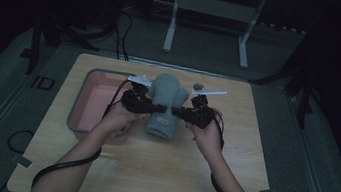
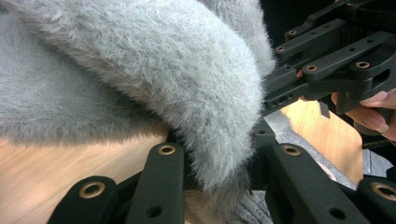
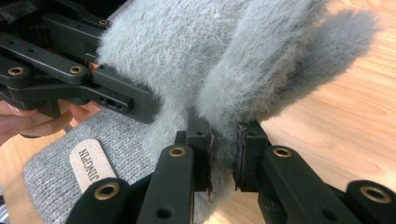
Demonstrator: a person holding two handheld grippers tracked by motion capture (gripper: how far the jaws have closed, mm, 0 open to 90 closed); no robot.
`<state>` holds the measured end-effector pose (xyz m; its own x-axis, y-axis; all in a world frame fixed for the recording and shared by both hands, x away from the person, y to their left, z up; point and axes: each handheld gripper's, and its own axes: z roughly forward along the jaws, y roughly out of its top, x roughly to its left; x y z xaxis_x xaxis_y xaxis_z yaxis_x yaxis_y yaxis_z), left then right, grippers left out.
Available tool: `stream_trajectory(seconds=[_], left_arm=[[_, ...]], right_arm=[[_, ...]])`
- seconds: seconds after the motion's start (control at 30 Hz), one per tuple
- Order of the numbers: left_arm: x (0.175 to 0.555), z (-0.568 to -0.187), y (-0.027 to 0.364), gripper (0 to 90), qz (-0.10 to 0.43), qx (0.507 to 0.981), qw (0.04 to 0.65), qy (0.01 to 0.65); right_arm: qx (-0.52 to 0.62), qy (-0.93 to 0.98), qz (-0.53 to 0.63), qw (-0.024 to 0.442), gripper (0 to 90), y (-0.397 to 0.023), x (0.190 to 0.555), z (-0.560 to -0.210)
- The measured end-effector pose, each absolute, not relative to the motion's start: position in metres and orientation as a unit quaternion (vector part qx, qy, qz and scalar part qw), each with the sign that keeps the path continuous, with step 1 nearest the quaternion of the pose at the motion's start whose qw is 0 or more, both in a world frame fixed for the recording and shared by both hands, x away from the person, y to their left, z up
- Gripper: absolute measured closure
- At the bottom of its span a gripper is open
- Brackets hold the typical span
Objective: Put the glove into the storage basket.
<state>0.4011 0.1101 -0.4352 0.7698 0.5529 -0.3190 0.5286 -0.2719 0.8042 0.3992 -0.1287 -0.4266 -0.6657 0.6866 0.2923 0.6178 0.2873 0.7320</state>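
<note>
Between both grippers: fuzzy grey mitten

Fuzzy grey mitten (knit cuff), held aloft

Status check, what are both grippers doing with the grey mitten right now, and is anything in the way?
Left gripper and right gripper both shut on the grey mitten, one each side. Mitten held over the wooden table. Pink tray to the left, clear of it.

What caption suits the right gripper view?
Right tool pinching the fuzzy grey mitten above the wooden table.
</note>
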Motion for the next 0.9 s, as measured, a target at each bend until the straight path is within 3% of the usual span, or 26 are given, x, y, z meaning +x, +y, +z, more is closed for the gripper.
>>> stream_trajectory(seconds=[0.9], left_arm=[[0.387,-0.416,0.230,74.1,0.058,0.796,0.460,0.390]], right_arm=[[0.371,0.814,0.448,-0.005,79.4,0.001,0.413,-0.420]])
